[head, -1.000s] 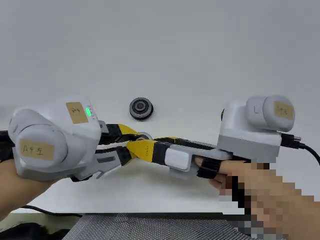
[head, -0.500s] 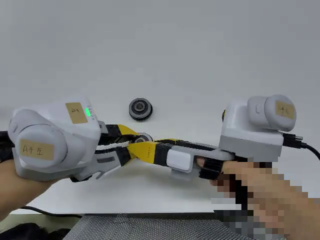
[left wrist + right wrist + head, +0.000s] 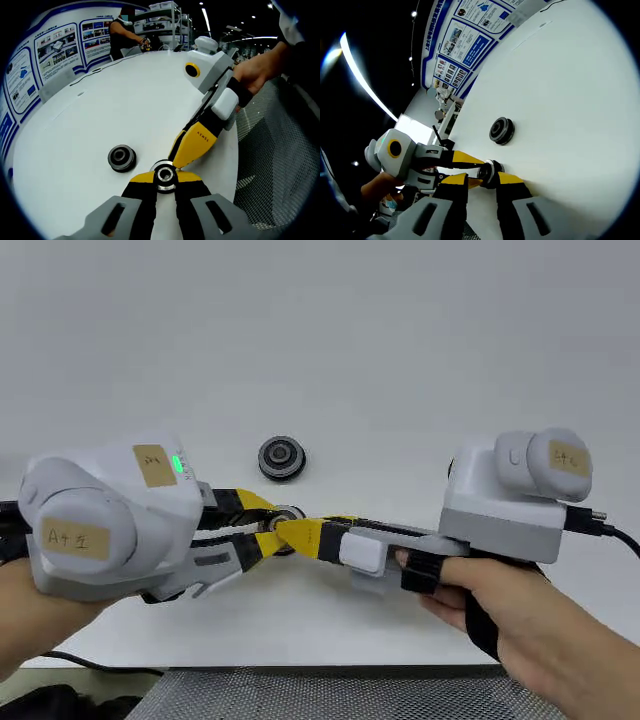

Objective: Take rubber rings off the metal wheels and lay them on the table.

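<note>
A small metal wheel with a black rubber ring (image 3: 285, 516) is held above the table, and my left gripper (image 3: 272, 528) is shut on it. In the left gripper view the wheel (image 3: 165, 176) sits between my yellow fingertips (image 3: 141, 177). My right gripper (image 3: 292, 534) reaches in from the right, and its jaws pinch the rim of the same wheel (image 3: 489, 172). A second wheel (image 3: 282, 457), its black ring still on, lies flat on the white table (image 3: 400, 390) just beyond; it is also in the left gripper view (image 3: 122, 158) and the right gripper view (image 3: 501, 130).
A grey mesh surface (image 3: 300, 695) borders the table's near edge. A black cable (image 3: 615, 535) trails from the right gripper. Bare table lies all around the far wheel. Poster boards (image 3: 30, 65) and a person (image 3: 125, 30) stand far behind the table.
My right gripper has drawn back a little to the right, so its yellow tips now sit at the wheel's edge rather than past it. The left gripper and the far wheel have stayed put.
</note>
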Tool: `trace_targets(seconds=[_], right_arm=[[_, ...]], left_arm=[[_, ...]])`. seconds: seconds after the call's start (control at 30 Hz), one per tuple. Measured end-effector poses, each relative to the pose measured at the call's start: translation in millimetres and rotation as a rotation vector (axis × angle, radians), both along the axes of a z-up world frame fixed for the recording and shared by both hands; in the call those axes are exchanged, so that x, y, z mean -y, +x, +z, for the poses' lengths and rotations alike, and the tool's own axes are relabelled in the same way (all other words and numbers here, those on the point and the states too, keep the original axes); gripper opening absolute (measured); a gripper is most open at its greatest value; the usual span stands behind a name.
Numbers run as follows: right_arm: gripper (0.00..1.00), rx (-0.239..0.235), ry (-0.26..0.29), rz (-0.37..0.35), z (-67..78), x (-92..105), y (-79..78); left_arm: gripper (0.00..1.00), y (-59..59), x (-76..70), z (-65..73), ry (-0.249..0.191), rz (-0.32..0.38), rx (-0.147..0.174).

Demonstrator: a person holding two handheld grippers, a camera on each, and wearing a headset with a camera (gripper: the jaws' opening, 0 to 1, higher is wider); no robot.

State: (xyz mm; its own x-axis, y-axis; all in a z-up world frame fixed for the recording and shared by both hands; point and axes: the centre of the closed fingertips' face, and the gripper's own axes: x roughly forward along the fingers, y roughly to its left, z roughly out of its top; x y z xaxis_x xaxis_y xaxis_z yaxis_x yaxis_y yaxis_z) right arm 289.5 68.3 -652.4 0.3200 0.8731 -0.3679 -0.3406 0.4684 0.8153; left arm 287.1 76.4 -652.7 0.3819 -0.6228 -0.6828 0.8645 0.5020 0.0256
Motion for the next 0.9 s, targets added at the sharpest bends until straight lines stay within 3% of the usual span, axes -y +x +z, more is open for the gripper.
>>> trace_targets(seconds=[0.57, 0.9], right_arm=[[0.04, -0.019, -0.046, -0.013, -9.6, 5.6, 4.0], [0.02, -0.025, -0.050, -0.017, -8.8, 5.9, 3.9]], left_arm=[[0.13, 0.2, 0.1, -0.3, -0.001, 0.001, -0.001], [0.13, 0.5, 0.0, -0.3, 0.001, 0.000, -0.003]])
